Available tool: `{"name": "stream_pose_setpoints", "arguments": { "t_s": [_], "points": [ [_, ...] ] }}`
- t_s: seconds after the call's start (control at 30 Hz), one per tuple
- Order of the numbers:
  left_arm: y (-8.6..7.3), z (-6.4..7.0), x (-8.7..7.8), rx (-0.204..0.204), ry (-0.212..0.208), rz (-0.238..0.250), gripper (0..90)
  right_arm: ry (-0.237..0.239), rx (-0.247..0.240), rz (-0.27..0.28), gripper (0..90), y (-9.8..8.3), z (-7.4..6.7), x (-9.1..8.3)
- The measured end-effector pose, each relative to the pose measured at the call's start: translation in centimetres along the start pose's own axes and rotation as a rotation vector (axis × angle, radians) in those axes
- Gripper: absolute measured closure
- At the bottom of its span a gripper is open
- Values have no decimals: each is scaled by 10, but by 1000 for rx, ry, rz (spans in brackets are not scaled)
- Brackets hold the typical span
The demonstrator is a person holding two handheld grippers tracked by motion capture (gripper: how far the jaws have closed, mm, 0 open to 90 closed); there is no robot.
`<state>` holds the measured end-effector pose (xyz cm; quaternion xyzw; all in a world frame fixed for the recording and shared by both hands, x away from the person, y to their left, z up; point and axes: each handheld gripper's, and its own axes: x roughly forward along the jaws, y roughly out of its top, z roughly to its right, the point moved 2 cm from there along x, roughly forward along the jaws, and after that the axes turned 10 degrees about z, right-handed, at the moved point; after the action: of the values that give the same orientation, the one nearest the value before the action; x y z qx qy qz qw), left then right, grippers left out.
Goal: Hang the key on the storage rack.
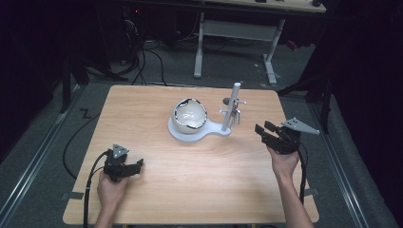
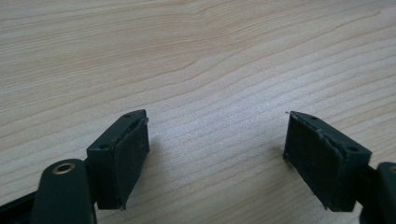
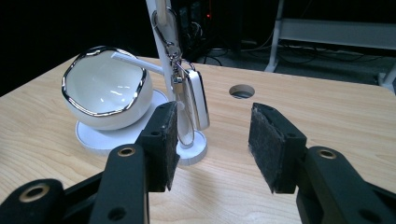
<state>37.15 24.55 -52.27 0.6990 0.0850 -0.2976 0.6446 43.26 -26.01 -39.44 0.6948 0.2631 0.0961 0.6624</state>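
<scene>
A white bowl with a chrome rim (image 1: 189, 116) (image 3: 107, 95) is tilted on a white base (image 1: 209, 130) near the table's middle. A white post (image 1: 231, 107) (image 3: 161, 28) rises from the base's right end, and a white key fob (image 3: 197, 100) hangs from it on a metal clip. My right gripper (image 1: 263, 127) (image 3: 212, 135) is to the right of the post and points at it. Its jaws stand apart with nothing between them, short of the fob. My left gripper (image 1: 138, 166) (image 2: 217, 140) rests low at the front left, open over bare wood.
The wooden table (image 1: 166, 190) has a round cable hole (image 3: 242, 91) behind the stand. Beyond the far edge stand a white desk frame (image 1: 233, 38) and cables on the floor. A cable trails from each gripper off the table's front.
</scene>
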Motion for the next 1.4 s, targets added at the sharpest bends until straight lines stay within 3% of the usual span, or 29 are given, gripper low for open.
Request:
{"name": "stream_pose_setpoints", "arguments": {
  "t_s": [0.7, 1.4],
  "points": [
    [0, 0, 0, 0, 0, 0, 224, -3, 32, 16, 532, -17, 4, -17],
    [0, 0, 0, 0, 0, 0, 223, 7, 47, -1, 532, -34, -1, -17]
  ]
}}
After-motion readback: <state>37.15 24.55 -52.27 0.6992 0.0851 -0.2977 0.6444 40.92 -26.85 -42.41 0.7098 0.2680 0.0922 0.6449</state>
